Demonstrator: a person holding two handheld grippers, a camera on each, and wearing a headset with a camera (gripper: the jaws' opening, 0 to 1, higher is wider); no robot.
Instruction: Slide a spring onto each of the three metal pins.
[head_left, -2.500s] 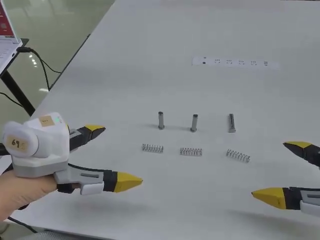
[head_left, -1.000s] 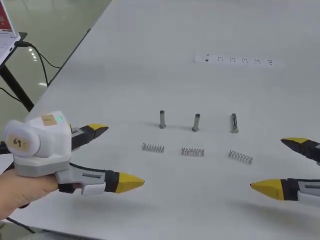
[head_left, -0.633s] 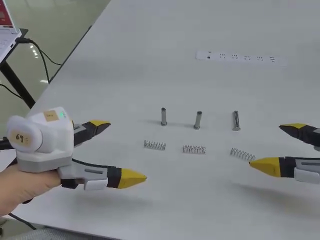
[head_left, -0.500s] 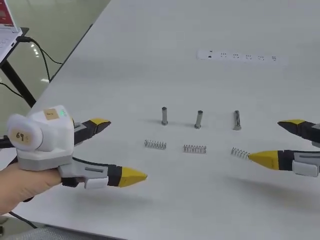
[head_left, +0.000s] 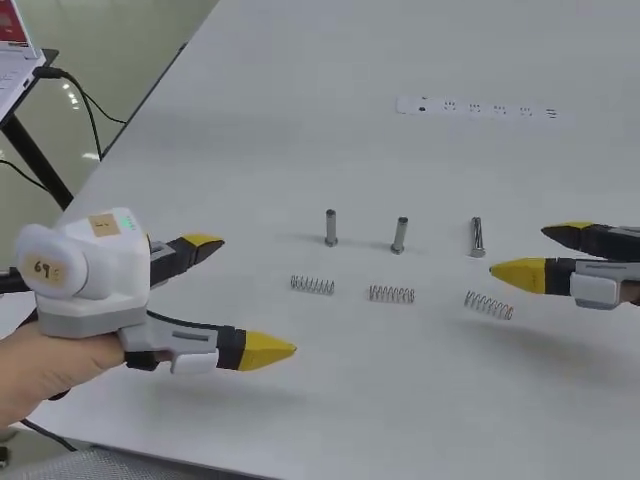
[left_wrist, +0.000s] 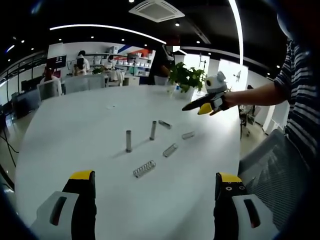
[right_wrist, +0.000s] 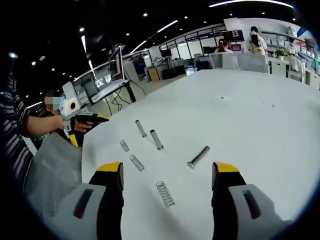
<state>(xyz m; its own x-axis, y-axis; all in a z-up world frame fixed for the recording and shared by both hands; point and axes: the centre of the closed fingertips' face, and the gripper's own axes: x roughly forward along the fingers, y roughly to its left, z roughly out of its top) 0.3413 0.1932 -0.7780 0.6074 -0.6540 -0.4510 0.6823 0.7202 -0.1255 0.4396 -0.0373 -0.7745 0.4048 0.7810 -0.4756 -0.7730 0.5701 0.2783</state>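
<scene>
Left gripper (head_left: 255, 296) and right gripper (head_left: 520, 250) both spread wide, empty. Right one's body is cut off at the frame edge, tips near rightmost spring (head_left: 489, 305). Rightmost pin (right_wrist: 198, 156) looks to lie flat.

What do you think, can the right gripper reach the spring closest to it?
Probably yes. The right gripper is open, and that spring lies on the bare table just ahead of its jaws, with nothing between them.

My handsets and sleeve
Left gripper (head_left: 250, 296) and right gripper (head_left: 520, 250): yellow-tipped black jaws. White-grey housing (head_left: 95, 290), sticker (head_left: 42, 268) marked 69. My sleeve (left_wrist: 295, 75) is striped.
</scene>
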